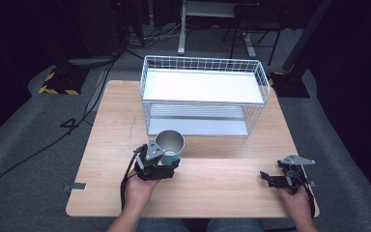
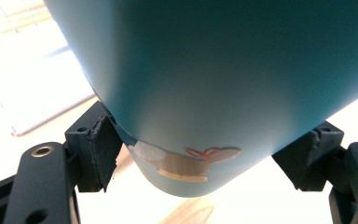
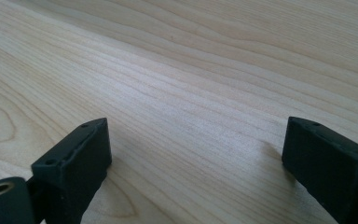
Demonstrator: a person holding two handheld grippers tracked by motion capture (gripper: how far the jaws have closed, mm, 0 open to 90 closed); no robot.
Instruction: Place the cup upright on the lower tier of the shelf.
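Left gripper (image 1: 166, 162): clenched on the teal metal cup with a bare steel inside (image 1: 170, 145); in my left gripper view both black pads (image 2: 103, 147) press its wall from either side.
Cup position: directly ahead of my left gripper, between its jaws, mouth up and tipped slightly. The left gripper view shows its teal wall (image 2: 214, 74) and a pale printed figure near its lower end, with table surface visible beneath; whether the base touches the wood I cannot tell.
Right gripper (image 1: 270, 178): released, jaws spread wide, nothing between them; bare light wood grain (image 3: 191, 93) lies ahead of it in the right gripper view. It rests low over the pale wooden table (image 1: 222, 188), well apart from the cup, to my left gripper's right.
Rack: white wire two-tier shelf with flat white boards (image 1: 203, 87), standing just beyond the cup, farther from me than both grippers. Both tiers look bare.
Work in hand: judged to be moving the cup to the rack.
Done: grasp secured; the cup appears firmly held.
Left to do: carry the cup forward, set it on a tier, let go. Which tier is meant I cannot tell.
Risk: the lower tier's opening is low; an upright cup may catch on the upper board's front edge.
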